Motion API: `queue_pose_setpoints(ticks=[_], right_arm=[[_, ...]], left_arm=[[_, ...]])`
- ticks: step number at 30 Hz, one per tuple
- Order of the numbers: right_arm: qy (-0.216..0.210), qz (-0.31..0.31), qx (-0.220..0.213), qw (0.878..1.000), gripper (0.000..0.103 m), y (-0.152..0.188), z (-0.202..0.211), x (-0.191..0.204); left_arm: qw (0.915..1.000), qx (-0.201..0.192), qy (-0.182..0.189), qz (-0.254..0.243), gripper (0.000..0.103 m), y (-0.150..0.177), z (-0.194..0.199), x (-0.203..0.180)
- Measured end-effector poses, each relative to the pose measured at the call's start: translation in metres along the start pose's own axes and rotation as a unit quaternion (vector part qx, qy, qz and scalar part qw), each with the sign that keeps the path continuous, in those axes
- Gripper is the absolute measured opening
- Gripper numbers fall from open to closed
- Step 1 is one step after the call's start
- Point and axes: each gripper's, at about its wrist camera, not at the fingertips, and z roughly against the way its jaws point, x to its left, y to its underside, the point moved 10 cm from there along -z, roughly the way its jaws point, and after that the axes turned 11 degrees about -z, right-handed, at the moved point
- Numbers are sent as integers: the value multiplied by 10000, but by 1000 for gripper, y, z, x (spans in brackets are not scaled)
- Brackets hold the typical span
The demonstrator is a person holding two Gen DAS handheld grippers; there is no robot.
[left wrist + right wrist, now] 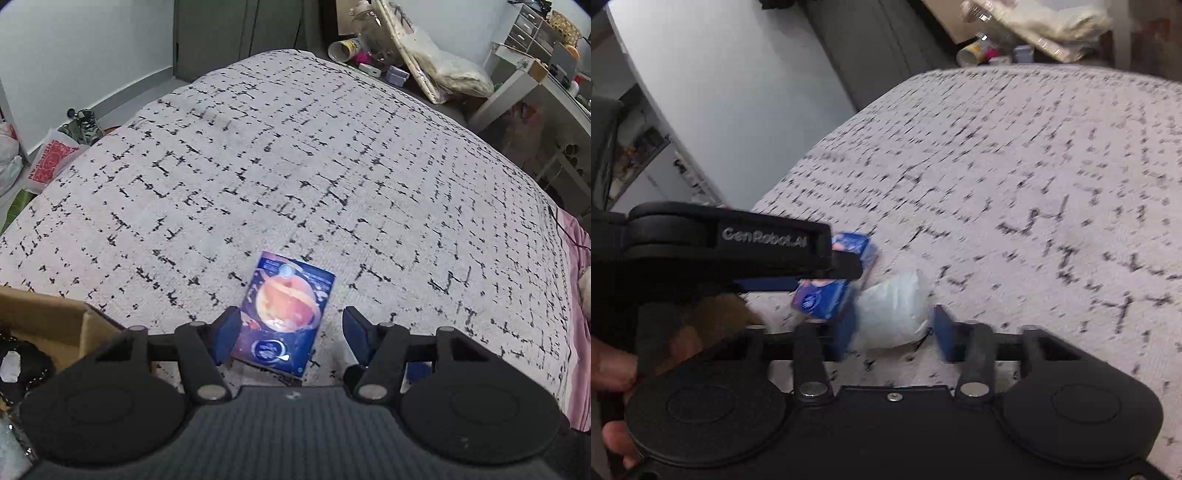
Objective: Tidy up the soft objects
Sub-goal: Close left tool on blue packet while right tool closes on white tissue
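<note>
A blue packet with an orange planet print (286, 314) lies flat on the patterned bed cover (295, 166). My left gripper (288, 334) is open just above it, its blue pads either side of the packet's near end, left pad (225, 336) touching its edge. In the right wrist view the same packet (827, 288) shows under the left gripper's body (731, 243). A white soft plastic packet (892, 314) lies between the open pads of my right gripper (892, 332). The view is blurred; grip cannot be confirmed.
A cardboard box (48, 325) with dark items stands at the left by the bed's near edge. Pink fabric (576, 277) lies at the right edge. Clutter, bags and a desk (517, 81) lie beyond the bed. A hand (613, 369) holds the left gripper.
</note>
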Motion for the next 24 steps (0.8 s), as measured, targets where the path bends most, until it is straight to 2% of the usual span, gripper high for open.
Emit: queue_pose_setpoints(ticks=[3,13,16,18,21,24], right_arm=[[30,59,-4,10000,40,1,1,1],[348,-209,-137,9991,40,-8,12,-17],[402,-168,-150,9989,40,-8,13,-17],[432,-126,-156,9989,40,-8,13,-17],[464,-97,-164,9987,40,-7,14,-15],[465,-87,-205,9987,40,-9,19,-13]], left_arm=[[9999,-35,-89,33,61,-1,0,3],[9991,212,-302,-191,64,15,-18,-2],[9992,149,-326,-152,64,17,-19,-1],[9992,61,-358,-157,63,17,-19,-1],[9991,44,-408,-76,54,18,-17,2],[9993,31,-371,50,52,18,-12,3]])
